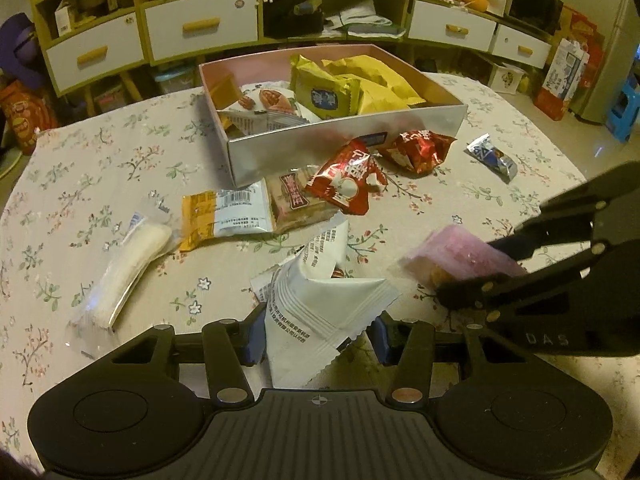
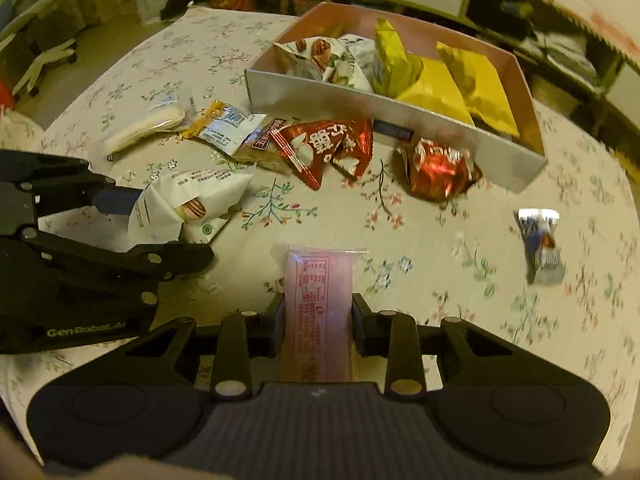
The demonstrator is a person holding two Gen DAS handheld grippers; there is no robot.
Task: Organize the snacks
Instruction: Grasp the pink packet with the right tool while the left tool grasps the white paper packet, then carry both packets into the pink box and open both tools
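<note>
My left gripper (image 1: 316, 332) is shut on a white snack packet (image 1: 320, 308) with a nut picture, held just above the flowered tablecloth. In the right wrist view the same packet (image 2: 200, 196) sits in the left gripper (image 2: 160, 228) at the left. My right gripper (image 2: 319, 320) is shut on a pink, red-printed packet (image 2: 318, 280), pads pressing its long sides. In the left wrist view that pink packet (image 1: 452, 252) shows in the right gripper (image 1: 476, 272). Behind stands an open box (image 1: 344, 140) holding yellow, green and white packets.
Loose on the cloth before the box lie two red packets (image 1: 344, 176) (image 1: 416, 152), a brown one (image 1: 296, 200), an orange-white one (image 1: 228, 216), a long white bar (image 1: 128, 264) and a small silver-blue packet (image 1: 492, 156). Drawer cabinets (image 1: 200, 28) stand beyond the table.
</note>
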